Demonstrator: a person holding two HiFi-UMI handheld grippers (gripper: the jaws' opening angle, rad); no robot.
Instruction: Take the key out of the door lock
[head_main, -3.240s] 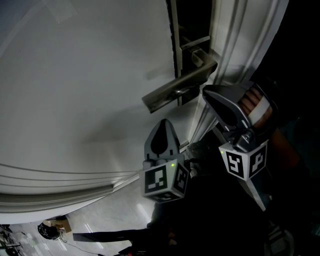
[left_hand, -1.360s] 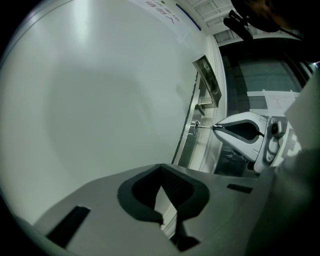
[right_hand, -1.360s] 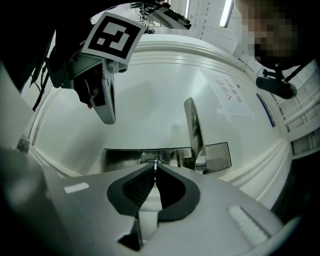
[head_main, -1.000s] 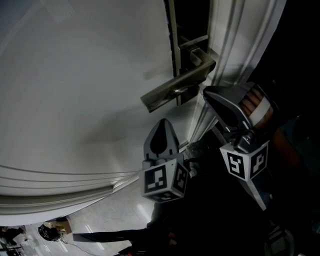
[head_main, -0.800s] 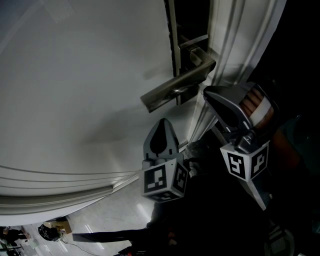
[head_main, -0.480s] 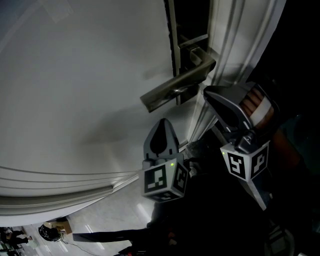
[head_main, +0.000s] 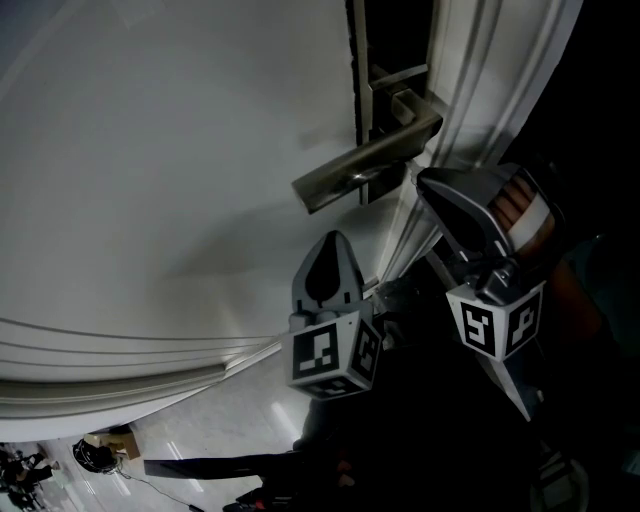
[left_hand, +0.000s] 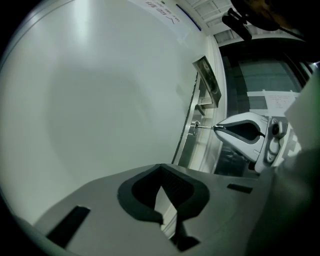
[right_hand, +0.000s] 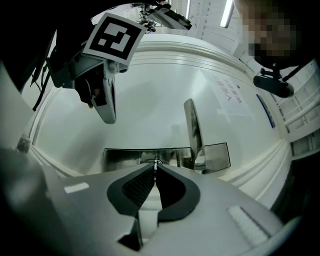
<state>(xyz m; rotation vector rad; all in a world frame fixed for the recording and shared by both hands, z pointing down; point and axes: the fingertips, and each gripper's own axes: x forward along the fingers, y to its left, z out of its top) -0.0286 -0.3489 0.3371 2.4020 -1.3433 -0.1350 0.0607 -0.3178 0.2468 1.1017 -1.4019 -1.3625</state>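
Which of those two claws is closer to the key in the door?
Right. The right gripper has its jaws shut on the key; the left gripper hangs off to one side, not touching it.

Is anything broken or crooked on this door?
Nothing looks broken or crooked. The only thing poking out is the key, stuck in the lock by the door handle, and the right tool is pinched shut on it. The left tool hangs nearby, shut and empty.

Slim metal key (left_hand: 204, 127) — horizontal, shaft in the door lock (left_hand: 194, 124)
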